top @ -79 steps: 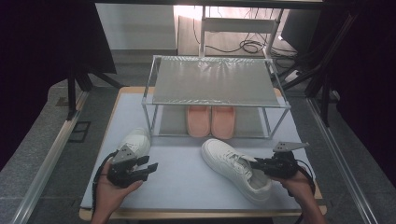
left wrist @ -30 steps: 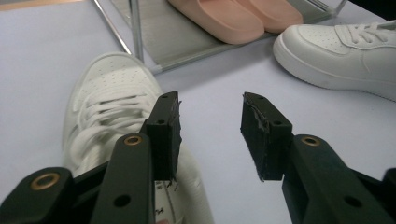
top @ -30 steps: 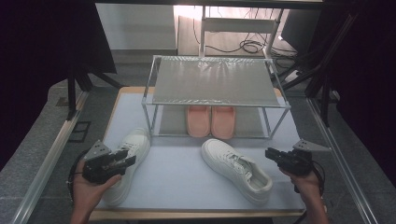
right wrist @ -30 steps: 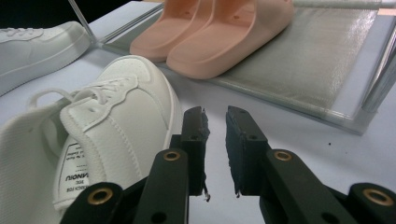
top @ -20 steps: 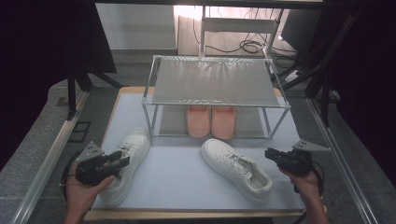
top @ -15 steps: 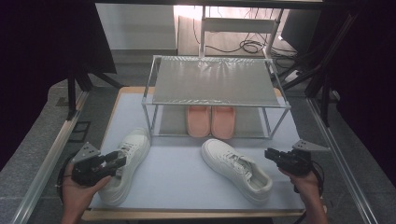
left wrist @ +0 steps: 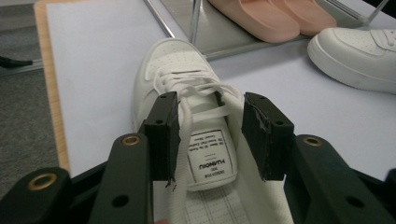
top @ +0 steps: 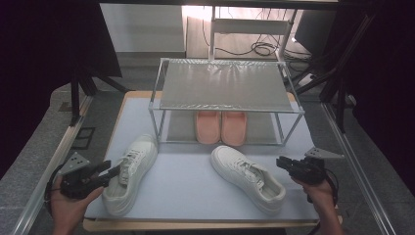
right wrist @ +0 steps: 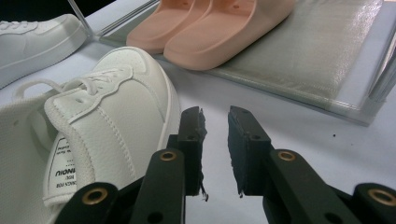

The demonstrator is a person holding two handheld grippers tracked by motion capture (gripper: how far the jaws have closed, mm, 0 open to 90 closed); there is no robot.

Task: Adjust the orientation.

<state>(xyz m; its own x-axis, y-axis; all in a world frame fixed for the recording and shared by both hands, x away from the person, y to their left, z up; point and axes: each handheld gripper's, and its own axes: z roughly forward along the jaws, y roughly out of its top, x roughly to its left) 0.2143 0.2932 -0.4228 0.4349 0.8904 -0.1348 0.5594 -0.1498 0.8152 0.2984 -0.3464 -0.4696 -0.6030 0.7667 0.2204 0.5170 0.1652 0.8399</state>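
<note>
- Far left, grey floor [top: 34, 147] and a metal rail [top: 46, 171] run along the tabletop's left edge, with dark curtains [top: 44, 44] closing off the room behind.
- Left gripper [top: 113, 171] sits at the front-left corner, jaws apart, nothing clamped, pointing at the heel of the left sneaker [top: 129, 171].
- That left sneaker lies on the pale mat [top: 186, 181], toe toward the rack's front-left leg; the left gripper view looks straight down its tongue label [left wrist: 210, 158] between the spread jaws.
- Centre back, a metal shoe rack [top: 225, 85] stands near the far edge, pink slippers [top: 221, 126] on its lower shelf.
- Right sneaker [top: 247, 177] lies angled, heel toward the front-right corner.
- Right gripper [top: 280, 163] is just beside that heel, jaws a narrow gap apart, gripping nothing.
- Beyond, cables [top: 254, 46] sprawl on the floor.
</note>
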